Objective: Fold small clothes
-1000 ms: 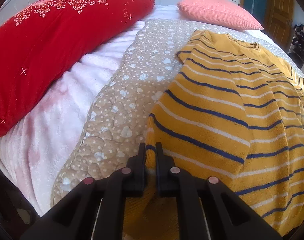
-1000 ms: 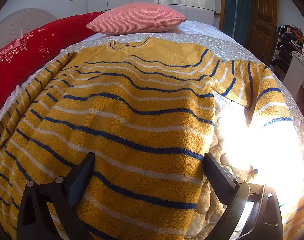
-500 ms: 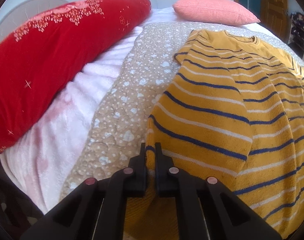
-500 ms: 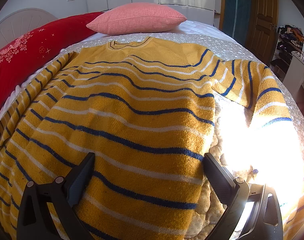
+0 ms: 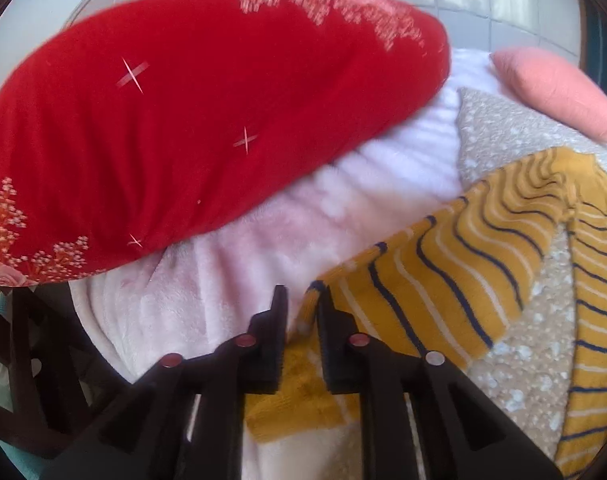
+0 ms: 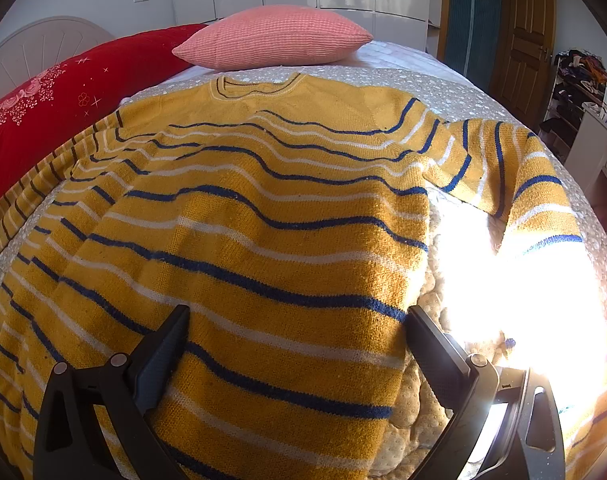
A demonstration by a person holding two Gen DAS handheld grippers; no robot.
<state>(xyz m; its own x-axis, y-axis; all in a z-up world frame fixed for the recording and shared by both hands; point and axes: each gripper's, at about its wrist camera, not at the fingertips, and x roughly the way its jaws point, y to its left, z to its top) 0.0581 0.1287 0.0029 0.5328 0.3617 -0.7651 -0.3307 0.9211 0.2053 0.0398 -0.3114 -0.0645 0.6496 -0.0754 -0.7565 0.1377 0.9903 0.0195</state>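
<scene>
One mustard-yellow knitted sweater with navy and white stripes lies spread across the bed, neckline toward the pillows, body flat on the beige quilted bedspread with pale heart shapes. Its two sleeves are both on show: one trails off the right-hand side into a hard patch of sunlight, the other is stretched out toward the left.

That left sleeve's cuff sits between the fingers of the left tool, which is nearly closed, clamped on the knit, the sleeve pulled out over the pale pink fleecy blanket beside the bedspread.

The right tool stands wide apart over the lower body of the sweater, one finger on the fabric, the other at its side edge, gripping nothing.

Further out, two cushions: one long red velvet bolster with pink floral embroidery along the left, one salmon-pink ribbed square pillow at the head. Behind them, one white headboard, white wardrobe doors, and one brown wooden door to the right.
</scene>
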